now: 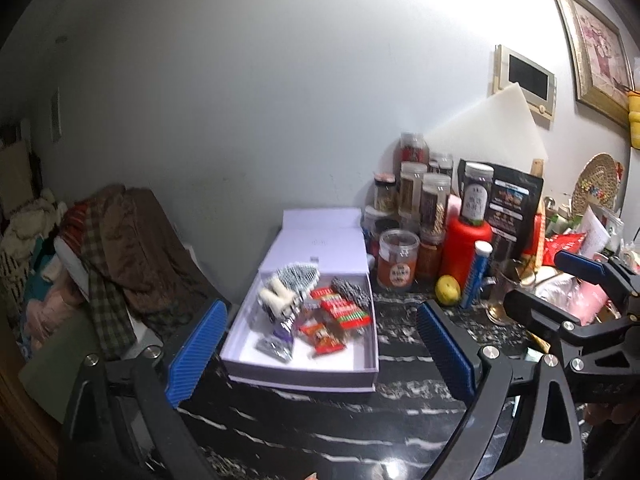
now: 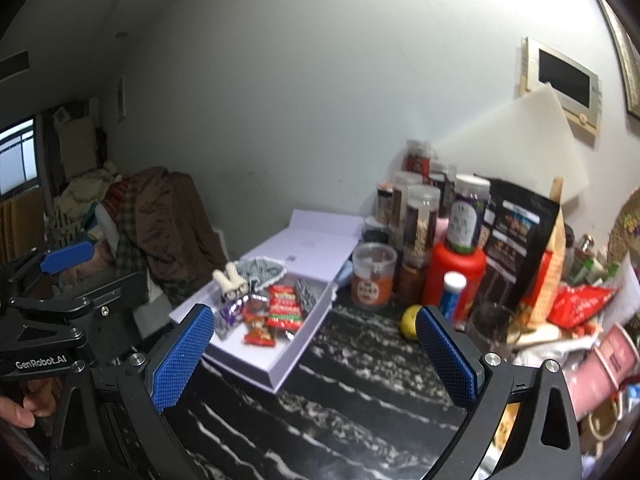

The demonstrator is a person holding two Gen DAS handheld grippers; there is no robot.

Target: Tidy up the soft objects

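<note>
Left wrist view: the left claw (image 1: pixel 320 344) is spread wide with nothing between its blue pads, aimed down at the white box (image 1: pixel 240 368) that sits on the dark marbled surface (image 1: pixel 360 432). The box lies open, its lid (image 1: pixel 320 236) folded back against the wall, so the inside is free to reach from above. In it lie the soft things: a knit mitt (image 1: pixel 298 276) with a pale plush toy (image 1: pixel 276 298) at the far left, a speckled pouch (image 1: pixel 352 292) at the far right, and red snack packs (image 1: pixel 340 312) in the middle, all crowded toward the back, leaving the near floor of the box bare. A brown coat (image 1: pixel 136 252) is draped over a chair left of the box. Jars (image 1: pixel 398 260) and a red bottle (image 1: pixel 468 244) stand packed along the wall to the right, clear of the box. The right claw (image 1: pixel 560 280) reaches in at the right edge, over that clutter.

Right wrist view: the right claw (image 2: pixel 316 356) is also spread and empty, pointing past the box (image 2: pixel 280 364) corner toward a yellow fruit (image 2: pixel 410 320), probably a lemon, though blur makes that unsure. The box is seen slantwise, and its contents (image 2: pixel 280 304) match the other view. The left claw (image 2: pixel 68 262) shows at the left edge, held by a hand (image 2: pixel 20 408). Both claws seem poised to pick something up.
</note>
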